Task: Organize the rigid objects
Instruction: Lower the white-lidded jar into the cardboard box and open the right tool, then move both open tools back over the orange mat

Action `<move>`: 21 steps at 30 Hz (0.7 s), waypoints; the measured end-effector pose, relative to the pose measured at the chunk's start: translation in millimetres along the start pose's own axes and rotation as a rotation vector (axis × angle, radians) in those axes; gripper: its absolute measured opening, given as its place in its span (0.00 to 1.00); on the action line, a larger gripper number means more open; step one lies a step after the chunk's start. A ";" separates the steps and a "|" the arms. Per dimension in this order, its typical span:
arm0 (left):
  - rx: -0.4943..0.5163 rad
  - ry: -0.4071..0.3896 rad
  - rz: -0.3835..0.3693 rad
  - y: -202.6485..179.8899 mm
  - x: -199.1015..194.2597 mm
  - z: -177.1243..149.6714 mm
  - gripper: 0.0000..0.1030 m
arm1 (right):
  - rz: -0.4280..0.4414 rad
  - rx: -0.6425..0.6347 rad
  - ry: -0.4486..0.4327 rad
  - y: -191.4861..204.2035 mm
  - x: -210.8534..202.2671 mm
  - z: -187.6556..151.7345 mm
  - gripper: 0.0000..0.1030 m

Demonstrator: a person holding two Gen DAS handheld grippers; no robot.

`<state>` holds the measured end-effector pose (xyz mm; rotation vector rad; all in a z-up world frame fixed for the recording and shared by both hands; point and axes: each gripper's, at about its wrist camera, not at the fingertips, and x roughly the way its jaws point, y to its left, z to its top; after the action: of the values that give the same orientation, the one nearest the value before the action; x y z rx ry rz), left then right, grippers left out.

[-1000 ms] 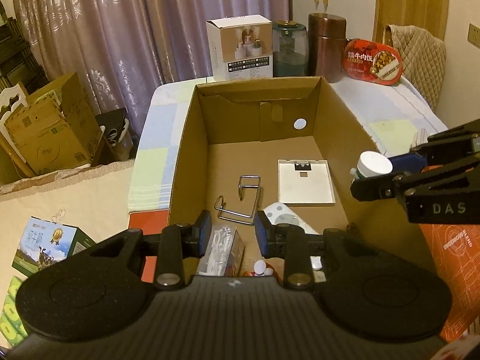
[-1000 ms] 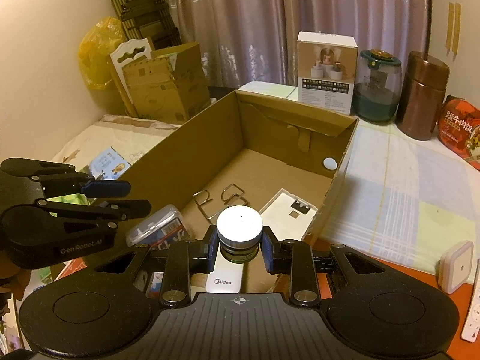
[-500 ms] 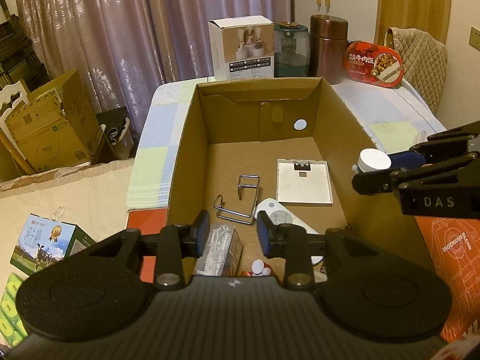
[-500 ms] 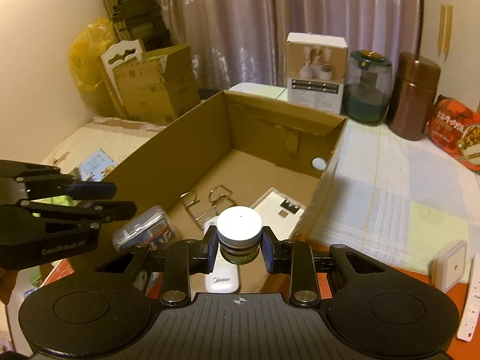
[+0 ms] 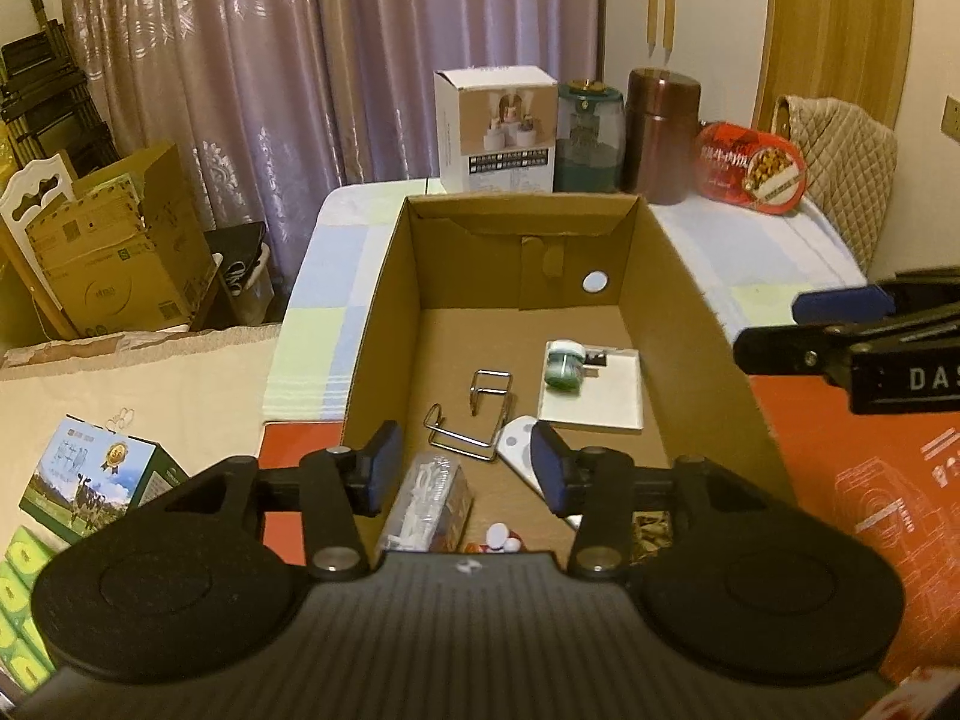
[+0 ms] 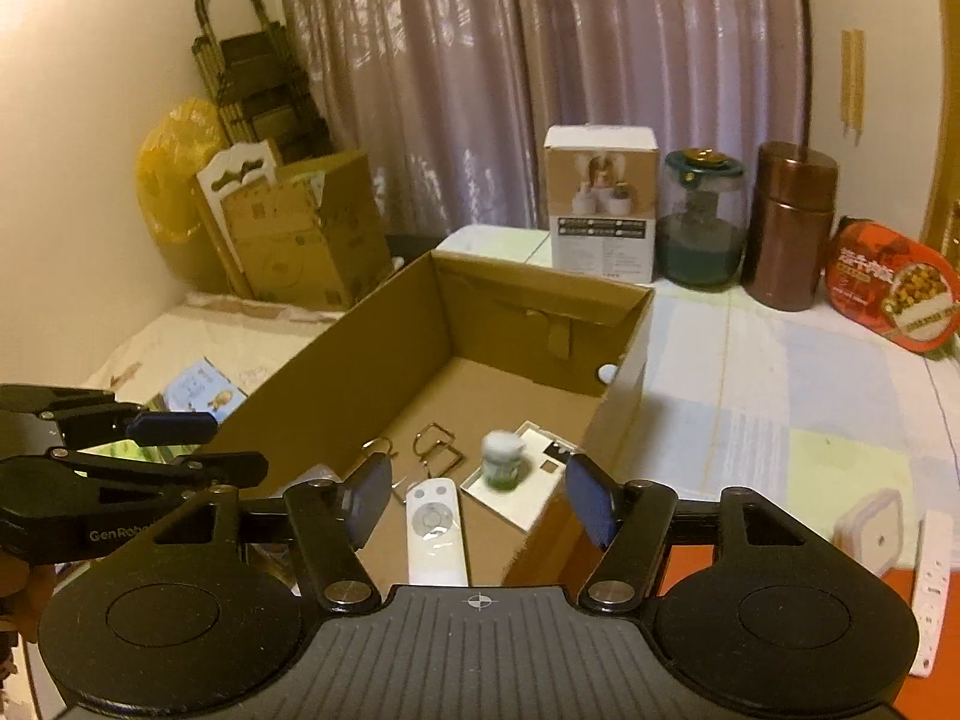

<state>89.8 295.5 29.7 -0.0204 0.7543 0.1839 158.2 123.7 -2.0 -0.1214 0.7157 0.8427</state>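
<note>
The jar [image 6: 503,461] has left the right gripper [image 6: 477,501] and now lies in the box [image 5: 384,312], on the white tray [image 5: 600,396]. Right jaws are opening, nothing between them. Left gripper [image 5: 462,468] jaws are opening too, empty above the clear case [image 5: 429,495]. Step in hand: release into the box. Next move likely calls for fetching another loose item from the table [image 6: 780,396].

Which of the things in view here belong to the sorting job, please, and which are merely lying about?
Part of the job:
- cardboard box
- small green jar, blurred, at the white tray
- wire rack
- white remote
- right hand-held gripper, jaws opening, nothing between them

Lying about:
- copper canister
- glass jar
- red food tub
- white product box
</note>
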 end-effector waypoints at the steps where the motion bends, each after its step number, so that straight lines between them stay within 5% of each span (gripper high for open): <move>1: -0.004 -0.003 -0.004 -1.5 -3.6 0.1 0.42 | -0.003 0.012 -0.005 -2.0 -5.7 -1.6 0.60; 19: -0.055 -0.048 -0.090 -65.1 -68.4 2.0 0.62 | -0.108 0.114 -0.097 -37.5 -127.2 -40.0 0.61; 21: -0.054 -0.054 -0.099 -74.8 -72.2 1.1 0.70 | -0.123 0.134 -0.108 -44.4 -140.7 -44.0 0.61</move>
<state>51.9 210.5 76.2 -0.1036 0.6926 0.1104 103.5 -12.5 44.3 0.0003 0.6544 0.6763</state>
